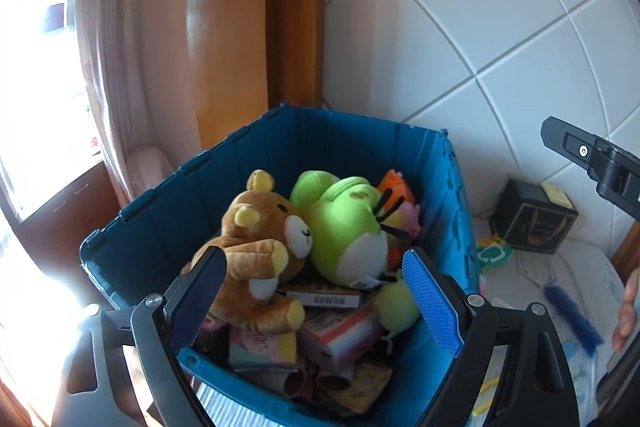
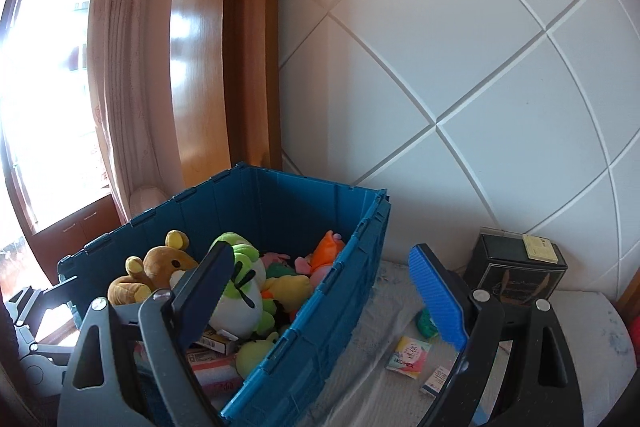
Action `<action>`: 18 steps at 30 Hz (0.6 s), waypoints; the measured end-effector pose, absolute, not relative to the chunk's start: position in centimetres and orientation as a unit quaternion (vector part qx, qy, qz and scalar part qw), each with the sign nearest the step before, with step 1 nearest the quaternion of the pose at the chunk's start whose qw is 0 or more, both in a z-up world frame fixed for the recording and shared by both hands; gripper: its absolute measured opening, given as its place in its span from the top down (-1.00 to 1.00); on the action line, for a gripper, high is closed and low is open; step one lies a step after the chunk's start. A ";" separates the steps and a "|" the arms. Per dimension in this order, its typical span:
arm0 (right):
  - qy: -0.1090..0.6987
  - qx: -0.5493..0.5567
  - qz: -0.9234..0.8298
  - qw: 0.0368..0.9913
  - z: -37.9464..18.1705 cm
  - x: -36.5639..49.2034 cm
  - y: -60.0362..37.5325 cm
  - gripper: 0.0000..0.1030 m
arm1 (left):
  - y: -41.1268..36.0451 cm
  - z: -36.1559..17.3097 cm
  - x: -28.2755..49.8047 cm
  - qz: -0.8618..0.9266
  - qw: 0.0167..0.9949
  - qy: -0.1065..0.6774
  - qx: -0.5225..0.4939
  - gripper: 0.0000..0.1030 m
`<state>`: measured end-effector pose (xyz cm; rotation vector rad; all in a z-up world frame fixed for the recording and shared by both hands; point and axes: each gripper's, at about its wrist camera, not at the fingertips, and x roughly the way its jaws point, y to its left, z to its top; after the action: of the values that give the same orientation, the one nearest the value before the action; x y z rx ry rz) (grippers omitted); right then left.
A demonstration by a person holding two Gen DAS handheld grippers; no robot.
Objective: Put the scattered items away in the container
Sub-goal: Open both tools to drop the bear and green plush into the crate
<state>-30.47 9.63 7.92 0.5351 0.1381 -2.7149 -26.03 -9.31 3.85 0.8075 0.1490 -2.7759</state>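
Left gripper (image 1: 314,297) jaws spread, nothing between them, hovering over the blue container (image 1: 352,135). Inside: brown bear plush (image 1: 256,247), green plush (image 1: 344,227), boxes underneath. Right gripper (image 2: 324,295) jaws spread too, empty, straddling the container's right wall. Beside the container on the bed (image 2: 592,319): pink packet (image 2: 409,353), small box (image 2: 436,381), black box (image 2: 516,273) near the wall.

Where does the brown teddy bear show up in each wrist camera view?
Left wrist: brown teddy bear left of centre, inside the blue crate.
Right wrist: brown teddy bear lower left, inside the crate.
Shared landmark: green plush beside it.
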 end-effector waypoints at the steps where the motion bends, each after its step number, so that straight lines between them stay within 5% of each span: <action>1: 0.051 0.189 -0.965 0.176 7.8 -30.0 10.7 -0.74 | -8.4 4.1 -26.0 -0.954 0.116 0.049 0.274 -0.76; 18: 0.010 0.218 -0.975 0.035 2.6 -25.3 35.1 -1.00 | 12.6 2.8 -25.4 -0.963 -0.012 0.014 0.268 -0.76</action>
<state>-25.31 35.12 2.61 0.6711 0.0297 -2.9982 -25.39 12.57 2.79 0.8480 0.0458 -3.0503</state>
